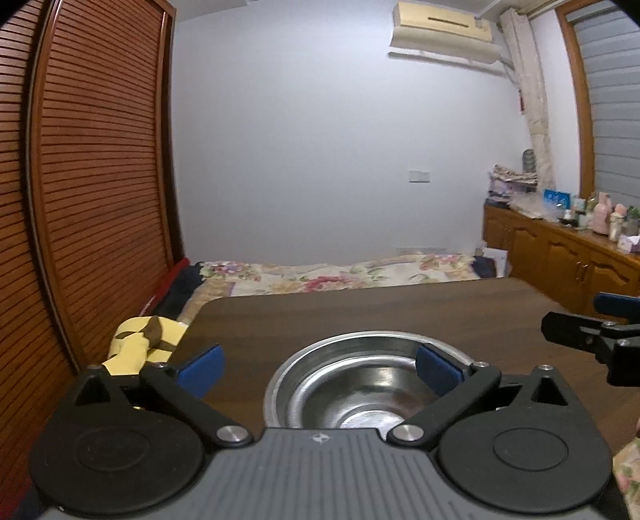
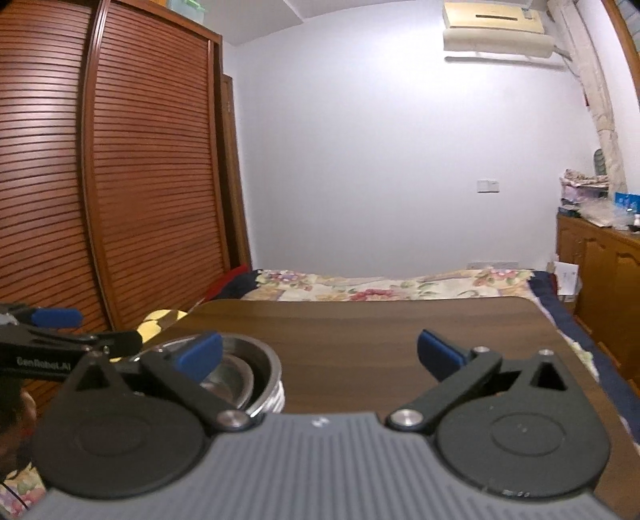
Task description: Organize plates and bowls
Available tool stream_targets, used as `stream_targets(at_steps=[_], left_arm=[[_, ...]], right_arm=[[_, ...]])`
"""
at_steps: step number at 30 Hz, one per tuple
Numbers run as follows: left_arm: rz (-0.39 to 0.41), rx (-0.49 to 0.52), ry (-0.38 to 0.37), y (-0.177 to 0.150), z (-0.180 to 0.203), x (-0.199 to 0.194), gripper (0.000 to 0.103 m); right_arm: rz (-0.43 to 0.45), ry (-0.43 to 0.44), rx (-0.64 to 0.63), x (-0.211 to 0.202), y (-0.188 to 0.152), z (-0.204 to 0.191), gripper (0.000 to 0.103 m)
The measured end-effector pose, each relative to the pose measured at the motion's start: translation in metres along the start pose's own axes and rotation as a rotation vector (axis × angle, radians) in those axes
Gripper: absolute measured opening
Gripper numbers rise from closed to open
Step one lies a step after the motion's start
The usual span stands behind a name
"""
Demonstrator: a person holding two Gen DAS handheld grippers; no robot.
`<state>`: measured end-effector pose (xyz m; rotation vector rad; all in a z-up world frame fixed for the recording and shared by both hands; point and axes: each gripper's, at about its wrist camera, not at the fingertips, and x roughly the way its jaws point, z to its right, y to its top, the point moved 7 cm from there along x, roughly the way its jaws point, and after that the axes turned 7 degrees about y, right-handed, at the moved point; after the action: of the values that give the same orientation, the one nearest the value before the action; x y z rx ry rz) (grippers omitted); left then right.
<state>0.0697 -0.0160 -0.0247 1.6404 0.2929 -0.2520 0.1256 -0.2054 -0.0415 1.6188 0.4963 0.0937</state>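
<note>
Stainless-steel bowls (image 1: 352, 384), round, shiny, nested one inside another as a short stack; the ribbed edges of several rims show at the stack's side in the right wrist view (image 2: 256, 384). Inner surfaces mirror-bright with dull grey reflections; the topmost bowl has a wide flat rim and a rounded bottom. How many bowls are in the stack cannot be told. Location: on the dark brown wood-grain worktop (image 1: 400, 312), at its near edge towards the left side, the rest of the surface bare.

Left gripper (image 1: 320, 366), black arms with blue pads: jaws spread wide apart, nothing between the pads; they have just been opening. Its right-hand blue pad (image 1: 436, 368) overlaps the bowl's rim in the picture; contact cannot be told. It sits just above and behind the stack.

Right gripper (image 2: 320, 356), same build: jaws wide apart, holding nothing, likewise just opened. It stands beside the stack to the right, over bare worktop; its left blue pad (image 2: 200, 356) appears in front of the stack's rim.

Surroundings: bed with a floral quilt (image 1: 340, 274) beyond the worktop; brown louvred wardrobe doors (image 1: 96, 180) at left; pale wall with a cream air conditioner (image 1: 444, 26) above; wooden cabinet (image 1: 560, 256) at right carrying assorted small items; yellow cloth (image 1: 136, 344) left of the worktop.
</note>
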Motion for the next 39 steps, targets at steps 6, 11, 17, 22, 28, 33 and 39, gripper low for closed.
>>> stream_targets(at_steps=[6,11,17,22,28,33,39], left_arm=[[0.017,-0.014,0.004,0.016,0.006,-0.018,0.103],[0.054,-0.006,0.033,0.027,0.01,-0.034,0.103],[0.059,0.014,0.035,0.031,0.017,-0.044,0.103],[0.047,0.031,0.032,0.025,0.022,-0.049,0.103],[0.02,0.037,0.033,0.014,0.023,-0.049,0.103],[-0.003,0.037,0.033,0.003,0.023,-0.045,0.103],[-0.024,0.033,0.036,-0.007,0.024,-0.042,0.103]], right_arm=[[0.036,-0.025,-0.022,-0.025,0.014,0.002,0.103],[0.061,-0.058,-0.032,-0.041,0.025,0.008,0.103],[0.067,-0.092,-0.013,-0.054,0.028,0.018,0.103],[0.053,-0.119,0.006,-0.057,0.023,0.025,0.103],[0.021,-0.148,0.025,-0.055,0.012,0.032,0.103],[0.003,-0.165,0.041,-0.053,0.001,0.035,0.103],[-0.019,-0.18,0.036,-0.05,-0.008,0.036,0.103]])
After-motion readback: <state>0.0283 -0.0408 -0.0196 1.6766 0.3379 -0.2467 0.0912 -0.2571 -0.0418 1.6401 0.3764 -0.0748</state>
